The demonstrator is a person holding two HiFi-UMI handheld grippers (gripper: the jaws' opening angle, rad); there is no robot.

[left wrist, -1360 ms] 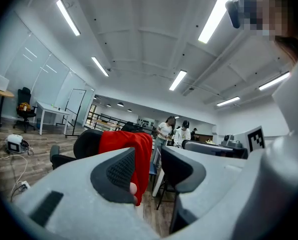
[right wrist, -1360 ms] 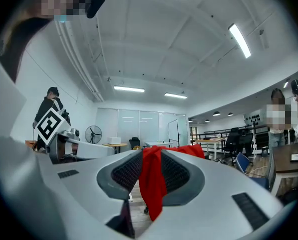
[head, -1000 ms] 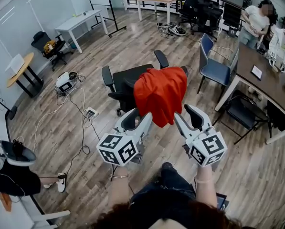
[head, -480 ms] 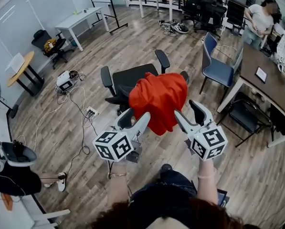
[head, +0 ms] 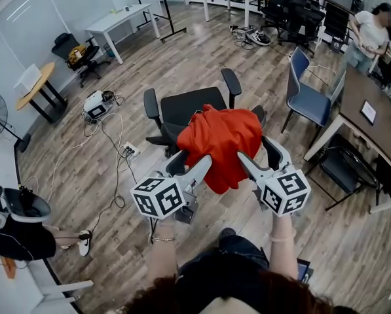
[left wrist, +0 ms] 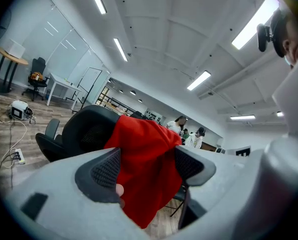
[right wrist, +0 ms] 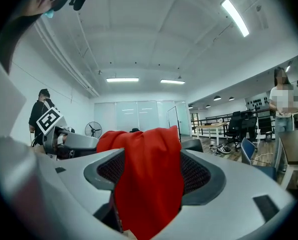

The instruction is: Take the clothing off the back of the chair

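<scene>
Just square markers (head: 159,198) on left gripper (head: 190,161) and right gripper (head: 255,150), near red clothing (head: 221,139).

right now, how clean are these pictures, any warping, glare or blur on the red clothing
Head view: strong fisheye bend, floor planks curve, red clothing sharp and evenly lit. Left gripper view: dark rounded corners, ceiling light strips blown out, clothing crisp. Right gripper view: same dark corners, clothing in focus.
</scene>
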